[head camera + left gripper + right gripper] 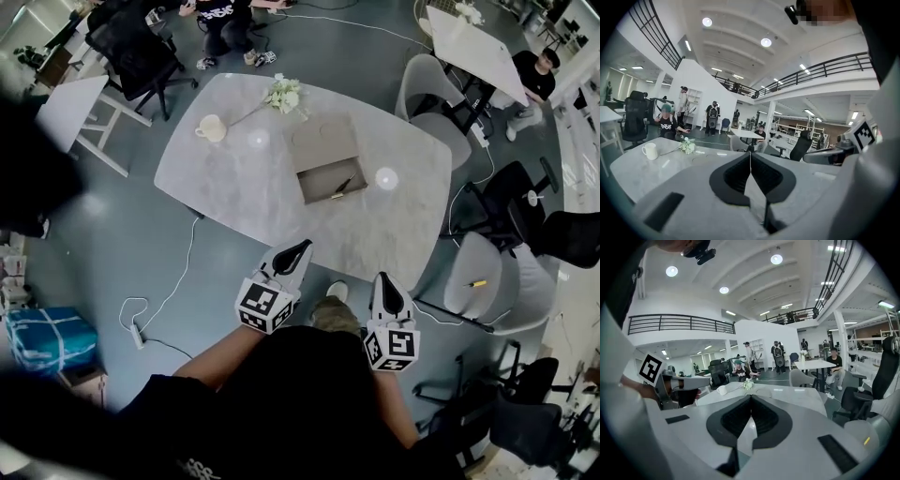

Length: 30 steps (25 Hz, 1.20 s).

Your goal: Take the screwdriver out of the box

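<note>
An open tan box (325, 175) lies on the grey marble table (234, 187), its lid folded back on the far side. A yellow-and-black screwdriver (341, 186) rests inside, at the box's right end. Both grippers hang short of the table's near edge, pointing toward it. My left gripper (305, 246) is shut and empty; its black jaws meet in the left gripper view (750, 161). Over to the right, my right gripper (385, 278) is shut too, with nothing between its jaws (751, 401). The box is well beyond both.
A white mug (211, 127) and a spray of white flowers (284, 94) sit at the table's far left. Two small white round objects (385, 177) (258, 139) flank the box. Grey and black chairs (487, 281) surround the table. A cable and power strip (137, 334) lie on the floor at left.
</note>
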Tool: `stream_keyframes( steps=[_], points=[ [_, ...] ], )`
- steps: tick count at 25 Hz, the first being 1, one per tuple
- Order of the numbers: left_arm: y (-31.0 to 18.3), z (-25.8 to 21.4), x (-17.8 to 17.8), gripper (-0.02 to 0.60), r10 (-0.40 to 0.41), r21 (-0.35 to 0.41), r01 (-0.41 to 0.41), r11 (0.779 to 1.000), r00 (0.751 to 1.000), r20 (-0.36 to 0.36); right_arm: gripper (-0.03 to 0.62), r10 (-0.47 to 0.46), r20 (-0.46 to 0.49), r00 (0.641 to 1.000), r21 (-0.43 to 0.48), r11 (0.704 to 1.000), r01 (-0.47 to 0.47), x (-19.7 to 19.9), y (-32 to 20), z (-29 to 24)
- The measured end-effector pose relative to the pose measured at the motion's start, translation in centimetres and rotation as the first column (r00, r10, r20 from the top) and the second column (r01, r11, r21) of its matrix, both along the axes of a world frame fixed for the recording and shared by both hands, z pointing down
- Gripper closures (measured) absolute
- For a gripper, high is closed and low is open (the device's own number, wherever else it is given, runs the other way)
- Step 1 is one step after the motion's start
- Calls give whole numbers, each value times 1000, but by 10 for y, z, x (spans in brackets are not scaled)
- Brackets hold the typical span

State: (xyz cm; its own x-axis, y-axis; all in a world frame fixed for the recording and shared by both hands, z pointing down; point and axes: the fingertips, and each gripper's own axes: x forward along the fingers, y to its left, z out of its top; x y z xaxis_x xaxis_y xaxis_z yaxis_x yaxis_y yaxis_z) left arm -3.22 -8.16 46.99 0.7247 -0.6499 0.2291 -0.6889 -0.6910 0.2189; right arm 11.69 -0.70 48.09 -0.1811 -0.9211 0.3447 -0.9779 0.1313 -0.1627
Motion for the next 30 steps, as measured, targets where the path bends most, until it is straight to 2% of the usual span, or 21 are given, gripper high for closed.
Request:
stream_keyframes(
  steps=[3, 8, 12, 15, 18, 26, 30],
  points=[
    [-16, 8, 22, 565, -27, -31, 27, 999, 999, 27, 589, -78, 6, 997, -20, 997, 78, 7, -21, 8],
    [-40, 25, 51, 563, -72, -95, 76, 993, 996, 47, 589, -183, -2, 983, 10, 983, 183, 15, -62, 4],
    [-56, 44, 63, 563, -90, -115, 101, 988, 991, 101, 589, -188, 21, 982, -24, 982, 188, 30, -81, 22],
    [-78, 60, 59, 563, -132, -119, 153, 981, 977, 166, 589, -181, 42, 983, -52, 982, 183, 35, -90, 33],
    [-104, 81, 54, 563, -146, -159, 179, 971, 969, 199, 589, -184, 57, 981, -63, 980, 187, 35, -98, 37],
    [-174, 155, 79, 561, -31, -257, 103, 961, 962, 272, 589, -135, 56, 989, -77, 987, 139, 56, -131, 44],
    [-202, 197, 100, 560, 101, -358, 6, 934, 955, 279, 589, -109, 55, 992, -79, 990, 113, 62, -162, 44]
  ],
)
